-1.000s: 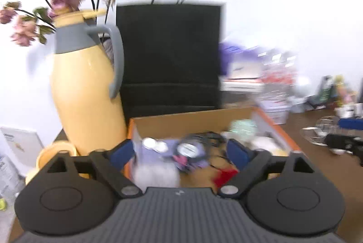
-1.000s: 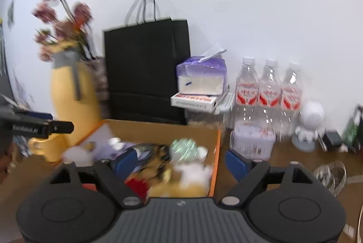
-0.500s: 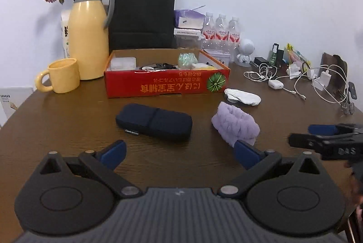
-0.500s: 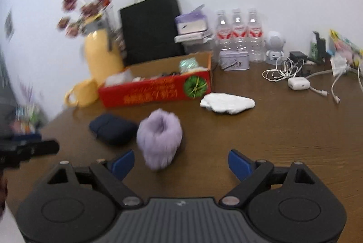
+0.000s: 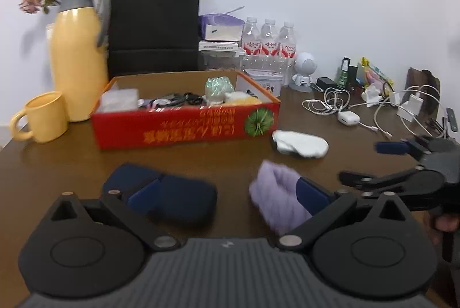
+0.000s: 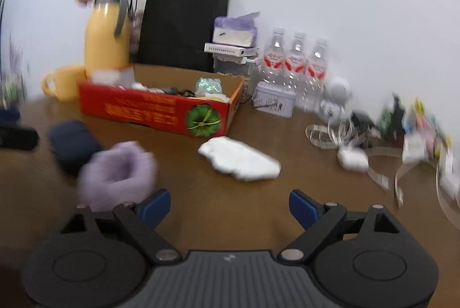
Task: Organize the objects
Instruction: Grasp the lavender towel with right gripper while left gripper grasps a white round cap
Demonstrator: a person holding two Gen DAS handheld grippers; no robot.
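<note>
A red cardboard box [image 5: 184,129] with several small items inside stands mid-table; it also shows in the right wrist view [image 6: 155,111]. In front of it lie a dark navy pouch [image 5: 169,198], a fluffy purple scrunchie [image 5: 276,198] and a white cloth [image 5: 300,143]. My left gripper [image 5: 227,194] is open and empty, low over the pouch and scrunchie. My right gripper [image 6: 228,206] is open and empty, in front of the white cloth [image 6: 240,158], with the scrunchie [image 6: 118,172] at its left finger. The right gripper also shows at the right of the left wrist view [image 5: 382,161].
A yellow thermos with flowers [image 5: 77,60], a yellow mug [image 5: 43,118], a black paper bag [image 5: 155,26], a tissue box, water bottles [image 5: 268,43], a tin and a white robot figure line the back. Cables and chargers [image 5: 373,109] lie at the right.
Both grippers pulled back from over the box to the table's front. Since half a second ago both have moved forward and lower, toward the pouch, scrunchie and white cloth. Both stay open.
</note>
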